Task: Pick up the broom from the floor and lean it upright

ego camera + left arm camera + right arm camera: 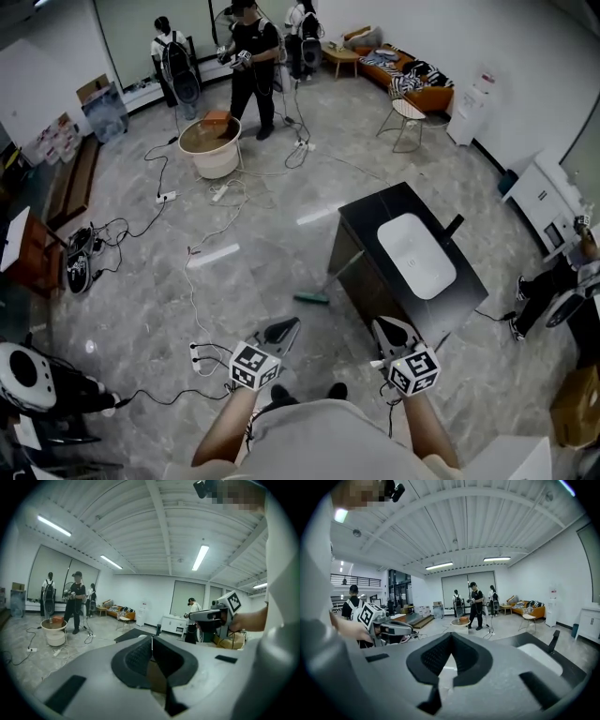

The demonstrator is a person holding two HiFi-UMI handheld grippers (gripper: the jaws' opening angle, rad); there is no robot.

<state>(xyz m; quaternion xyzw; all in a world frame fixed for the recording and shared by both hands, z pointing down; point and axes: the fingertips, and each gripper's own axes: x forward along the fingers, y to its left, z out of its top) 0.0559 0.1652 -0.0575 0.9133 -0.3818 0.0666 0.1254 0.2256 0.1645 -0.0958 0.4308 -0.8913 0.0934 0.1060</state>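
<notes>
Left gripper point(283, 329): jaws together, pads meeting at the tips, nothing between them; held low in the head view, just ahead of the person's left forearm.
Right gripper point(391, 330): jaws likewise closed on nothing; held beside the left gripper, apart from it, over the near corner of the black cabinet point(370, 214).
Broom point(330, 280): clear of both grippers, ahead of and between them; green head point(311, 299) on the grey floor point(141, 281), thin handle slanting up to the cabinet's left side and leaning there.
Broom appearance: short flat green head, slim pale handle, tilted rather than vertical.
Cabinet: black top with a white basin point(415, 253) set into it.
Head view only: the broom, white cables point(202, 248) strewn over the floor, and a white tub point(211, 150) beyond them.
Left gripper view: closed jaw tips with the right gripper point(220, 616) to the side, its marker cube facing the camera; the broom cannot be found.
Right gripper view: closed jaw tips, the left gripper point(379, 623) to the side, and the basin point(539, 657) close at the right.
Background: several people point(251, 56) standing at the far end of the room.
</notes>
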